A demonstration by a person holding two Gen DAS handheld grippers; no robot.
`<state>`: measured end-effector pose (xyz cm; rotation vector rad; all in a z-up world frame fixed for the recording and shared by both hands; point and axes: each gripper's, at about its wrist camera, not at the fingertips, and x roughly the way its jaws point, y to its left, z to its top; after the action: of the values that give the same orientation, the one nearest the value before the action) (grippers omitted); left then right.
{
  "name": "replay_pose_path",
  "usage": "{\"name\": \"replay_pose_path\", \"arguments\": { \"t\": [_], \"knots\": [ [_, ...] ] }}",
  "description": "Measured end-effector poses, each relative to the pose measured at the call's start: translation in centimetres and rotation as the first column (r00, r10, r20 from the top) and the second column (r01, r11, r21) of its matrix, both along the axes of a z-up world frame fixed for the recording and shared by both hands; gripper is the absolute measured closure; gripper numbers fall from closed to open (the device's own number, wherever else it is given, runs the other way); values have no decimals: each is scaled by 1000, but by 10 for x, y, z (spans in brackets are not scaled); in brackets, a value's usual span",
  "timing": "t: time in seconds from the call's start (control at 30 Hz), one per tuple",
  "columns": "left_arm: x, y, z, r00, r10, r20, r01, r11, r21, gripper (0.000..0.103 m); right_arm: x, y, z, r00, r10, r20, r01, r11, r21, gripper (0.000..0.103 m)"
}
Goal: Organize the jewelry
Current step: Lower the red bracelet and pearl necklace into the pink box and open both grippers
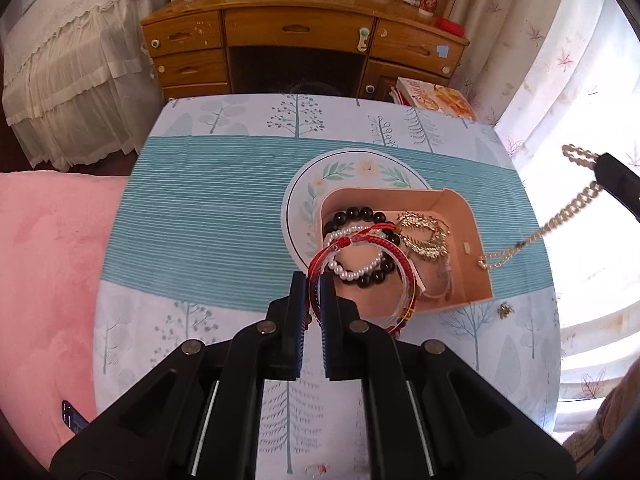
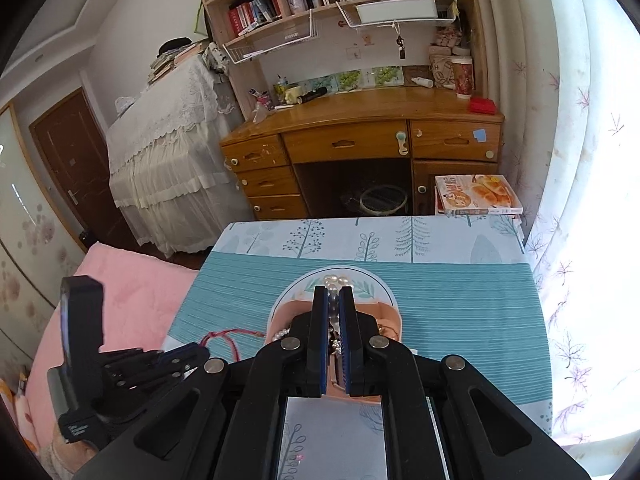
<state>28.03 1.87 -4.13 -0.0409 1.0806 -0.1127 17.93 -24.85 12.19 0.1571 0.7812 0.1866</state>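
My left gripper (image 1: 313, 280) is shut on a red cord bracelet (image 1: 360, 240), whose loop hangs over the near side of an open pink box (image 1: 452, 204). The box stands on a floral plate (image 1: 304, 184) and holds a black bead bracelet (image 1: 352, 214), a pearl bracelet (image 1: 356, 274) and a gold leaf piece (image 1: 424, 234). At the right edge, my right gripper (image 1: 612, 176) holds a gold chain (image 1: 568, 212) that trails down to the box's right wall. In the right wrist view, my right gripper (image 2: 333, 292) is shut on that chain, with its pearls (image 2: 334, 280) above the fingertips. The left gripper (image 2: 176, 360) shows at lower left.
The small table wears a teal striped cloth (image 1: 208, 216) with printed trees. A small gold piece (image 1: 505, 310) lies on the cloth near the box's front right corner. A pink blanket (image 1: 48, 264) lies left, a curtain (image 1: 580, 80) right, a wooden desk (image 1: 300, 32) behind.
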Motion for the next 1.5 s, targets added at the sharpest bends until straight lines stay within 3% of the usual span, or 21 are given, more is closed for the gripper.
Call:
{"name": "replay_pose_path", "arguments": {
  "t": [0.37, 0.67, 0.97, 1.5],
  "knots": [
    [52, -24, -54, 999, -14, -28, 14, 1000, 13, 99, 35, 17, -55, 997, 1, -73, -1, 1000, -2, 98],
    [67, -35, -91, 990, -74, -121, 71, 997, -29, 93, 55, 28, -92, 991, 11, -130, -13, 1000, -14, 98],
    [48, -22, -91, 990, -82, -117, 71, 993, -92, 92, 59, 34, -116, 986, 33, -166, -37, 999, -16, 98],
    [18, -21, -68, 994, -97, -47, 94, 994, -64, 92, 72, 40, -170, 964, 11, -267, -28, 998, -60, 98]
  ]
}}
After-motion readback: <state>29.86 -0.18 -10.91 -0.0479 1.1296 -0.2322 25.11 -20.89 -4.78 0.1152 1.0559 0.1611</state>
